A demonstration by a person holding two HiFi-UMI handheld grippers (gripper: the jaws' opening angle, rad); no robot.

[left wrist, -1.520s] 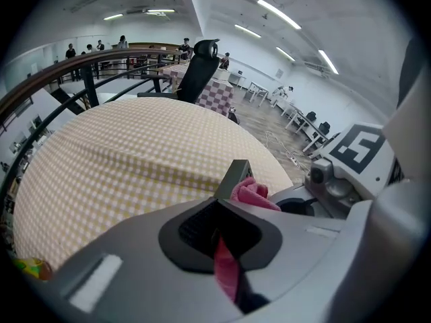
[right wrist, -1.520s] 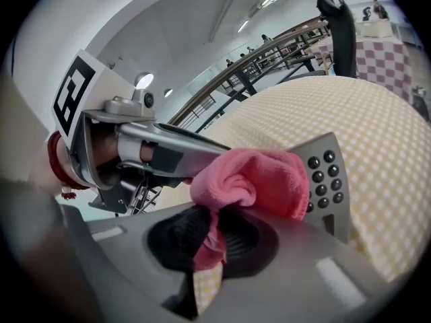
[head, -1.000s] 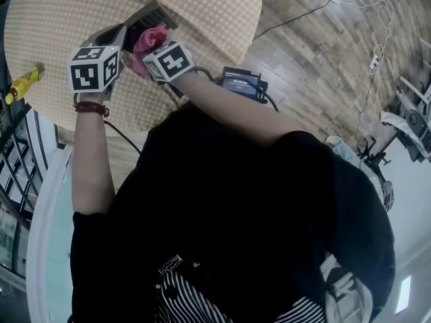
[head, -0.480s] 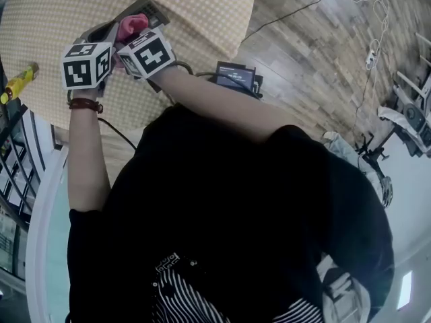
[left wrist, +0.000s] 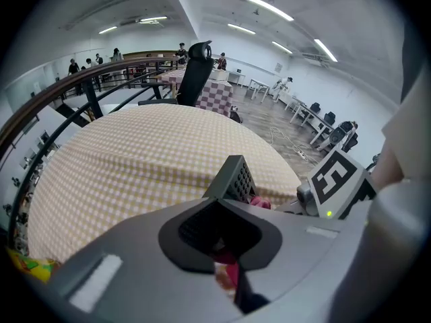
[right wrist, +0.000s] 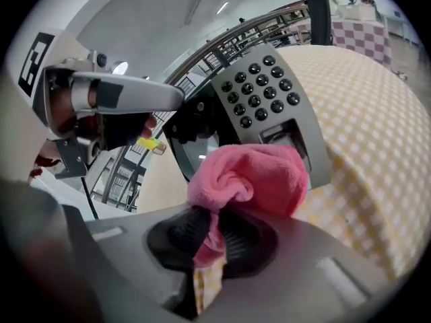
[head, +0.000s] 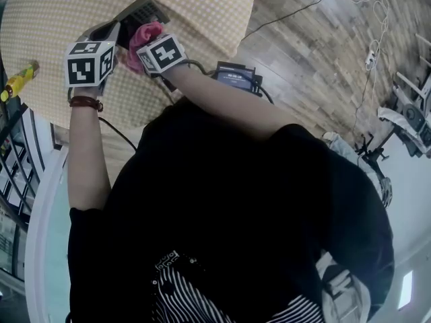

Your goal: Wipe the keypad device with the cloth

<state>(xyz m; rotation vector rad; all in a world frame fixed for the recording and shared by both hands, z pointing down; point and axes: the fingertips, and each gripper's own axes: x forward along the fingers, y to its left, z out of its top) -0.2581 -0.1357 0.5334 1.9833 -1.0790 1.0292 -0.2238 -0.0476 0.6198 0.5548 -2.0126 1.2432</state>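
Left gripper [left wrist: 219,237]: the jaws are pinching the keypad device [right wrist: 269,106] by one edge and holding it off the table [head: 202,19]. Seen along these jaws, the device is showing edge-on just beyond the pads, with its keyed end rising away from the gripper.

Right gripper [right wrist: 212,237]: the jaws are pressing together on a pink cloth [right wrist: 252,180]. A narrow tail is hanging between the pads and the bunched bulk is standing just ahead of them. The bulk is lying against the nearer, lower end of the device's face, beside a recessed slot. Whether it is bearing hard on the face cannot be told.

Device attitude: the long axis is running away from the right gripper and upward. The grid of round keys is occupying the far, upper end, and the face is tilting toward the right gripper. In the head view the same axis is pointing away from the person, out over the table.

The two grippers are sitting close side by side, the left one to the left of the device.

Farther out, the round table is wearing a yellow checked cover. A yellow object [head: 19,79] is lying near the table's edge, well to the left of the left gripper. A black box with a lit screen [head: 236,78] is sitting on the wood floor [head: 316,52], to the right of the right gripper.
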